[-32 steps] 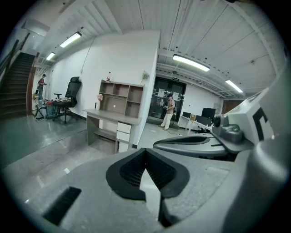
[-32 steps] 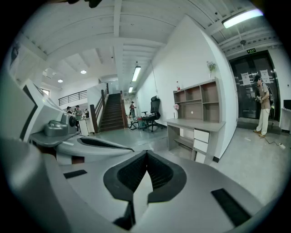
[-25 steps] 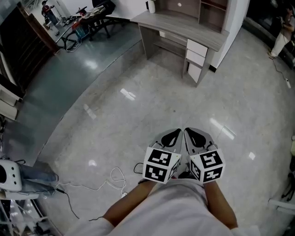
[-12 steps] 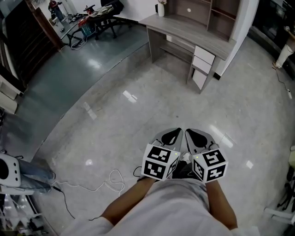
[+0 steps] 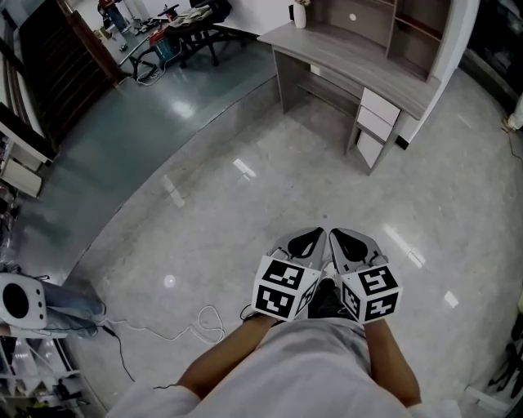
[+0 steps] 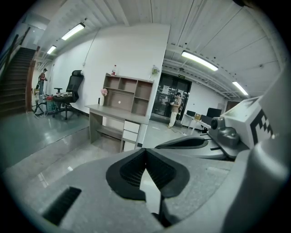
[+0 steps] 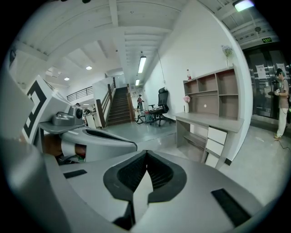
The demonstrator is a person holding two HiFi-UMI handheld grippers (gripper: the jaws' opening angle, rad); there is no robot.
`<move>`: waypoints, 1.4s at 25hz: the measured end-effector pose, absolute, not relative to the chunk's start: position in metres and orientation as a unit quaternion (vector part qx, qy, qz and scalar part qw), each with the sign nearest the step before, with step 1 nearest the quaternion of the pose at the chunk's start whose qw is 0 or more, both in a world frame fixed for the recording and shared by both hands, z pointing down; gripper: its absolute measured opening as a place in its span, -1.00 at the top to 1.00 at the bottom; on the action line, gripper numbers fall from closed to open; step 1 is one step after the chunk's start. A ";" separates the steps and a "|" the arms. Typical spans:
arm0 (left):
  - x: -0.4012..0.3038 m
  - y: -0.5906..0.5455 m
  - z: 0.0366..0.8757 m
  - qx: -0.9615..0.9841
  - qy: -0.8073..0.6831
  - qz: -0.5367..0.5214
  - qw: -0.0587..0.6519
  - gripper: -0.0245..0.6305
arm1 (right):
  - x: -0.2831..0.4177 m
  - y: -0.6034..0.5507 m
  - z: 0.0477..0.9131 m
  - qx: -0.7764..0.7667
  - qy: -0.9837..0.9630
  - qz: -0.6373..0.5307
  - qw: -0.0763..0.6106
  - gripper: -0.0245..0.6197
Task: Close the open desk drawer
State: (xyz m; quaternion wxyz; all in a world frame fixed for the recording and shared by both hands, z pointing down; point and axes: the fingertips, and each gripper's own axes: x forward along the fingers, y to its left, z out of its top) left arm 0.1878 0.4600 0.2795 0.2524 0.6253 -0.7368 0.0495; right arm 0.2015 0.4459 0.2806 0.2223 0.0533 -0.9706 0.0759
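Holding L gripper (image 5: 314,237), R gripper (image 5: 336,236) closed, nothing held | desk (image 5: 359,55) well ahead | cable (image 5: 206,322) on floor (image 5: 245,220), left

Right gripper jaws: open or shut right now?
Shut: the right gripper has its pads touching at the tips, with nothing between them.

White cable (image 5: 211,310), black chair (image 6: 75,87), perhaps flower vase (image 5: 300,14)

Left tool (image 5: 309,239) and right tool (image 5: 345,239) held side by side — jaws together, empty.
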 end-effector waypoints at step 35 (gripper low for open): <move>0.006 0.219 0.300 0.639 -0.717 0.102 0.259 0.92 | 0.031 0.201 0.300 0.099 -0.965 0.121 0.210 0.92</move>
